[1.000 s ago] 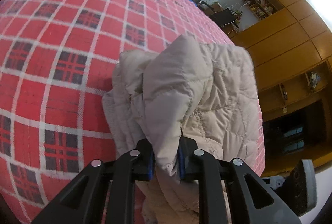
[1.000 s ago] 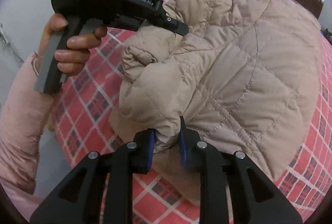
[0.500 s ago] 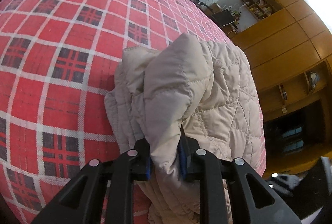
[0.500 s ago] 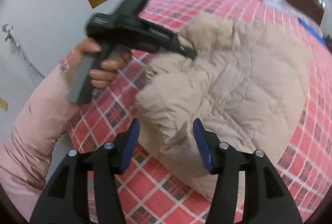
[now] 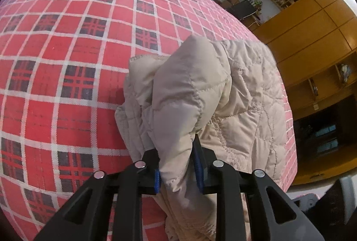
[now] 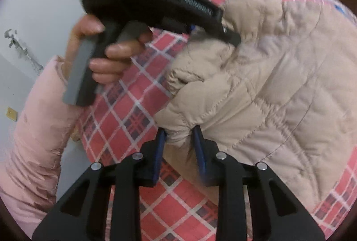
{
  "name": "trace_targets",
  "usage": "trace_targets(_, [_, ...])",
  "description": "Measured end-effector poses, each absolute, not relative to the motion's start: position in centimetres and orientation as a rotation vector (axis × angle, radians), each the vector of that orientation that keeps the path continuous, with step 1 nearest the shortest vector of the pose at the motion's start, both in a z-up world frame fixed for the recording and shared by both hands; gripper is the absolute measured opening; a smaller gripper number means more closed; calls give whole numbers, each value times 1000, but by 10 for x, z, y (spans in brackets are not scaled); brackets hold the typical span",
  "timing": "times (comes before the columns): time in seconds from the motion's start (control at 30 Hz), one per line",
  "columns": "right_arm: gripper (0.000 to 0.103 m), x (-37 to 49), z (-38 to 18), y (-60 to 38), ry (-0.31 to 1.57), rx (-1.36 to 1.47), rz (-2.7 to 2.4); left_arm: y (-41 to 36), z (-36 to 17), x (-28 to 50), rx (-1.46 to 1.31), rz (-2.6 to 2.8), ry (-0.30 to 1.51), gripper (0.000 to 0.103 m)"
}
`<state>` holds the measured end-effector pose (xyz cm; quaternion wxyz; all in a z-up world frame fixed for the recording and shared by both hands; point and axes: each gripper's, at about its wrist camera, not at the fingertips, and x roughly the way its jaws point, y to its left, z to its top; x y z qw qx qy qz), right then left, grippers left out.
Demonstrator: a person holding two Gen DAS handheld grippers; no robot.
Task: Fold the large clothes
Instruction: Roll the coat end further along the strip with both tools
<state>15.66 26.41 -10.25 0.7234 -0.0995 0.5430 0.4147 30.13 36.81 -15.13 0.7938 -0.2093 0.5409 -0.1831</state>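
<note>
Left gripper point(image 5: 177, 165) clamped on a bunched fold of the beige quilted jacket point(image 5: 234, 93), which lies ahead of it on the red plaid bedspread point(image 5: 67, 40). Right gripper point(image 6: 178, 151): jaws narrowly apart, blue pads point(image 6: 158, 147) flanking a jacket edge; firm grip cannot be told.

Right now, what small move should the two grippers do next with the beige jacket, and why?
Probably lift both corners slightly and carry them forward over the jacket. The left gripper pinches a bunched fold, the right gripper closes around the edge, and the rest lies on the plaid bedspread.
</note>
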Motion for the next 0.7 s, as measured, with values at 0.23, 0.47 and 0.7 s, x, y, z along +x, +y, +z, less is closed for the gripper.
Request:
trace_targets(0.23, [29,152,-125,272,1196,-236,891,372,-162,301,-469,-375,1158,28])
trace_targets(0.47, [31,162,-85,231,1199,-101,956,377,-136,297,-453,-353,1103,36])
trace_targets(0.7, [31,176,-68,220,1182,-26,981,378,-124,305,-422,-311,1066,41])
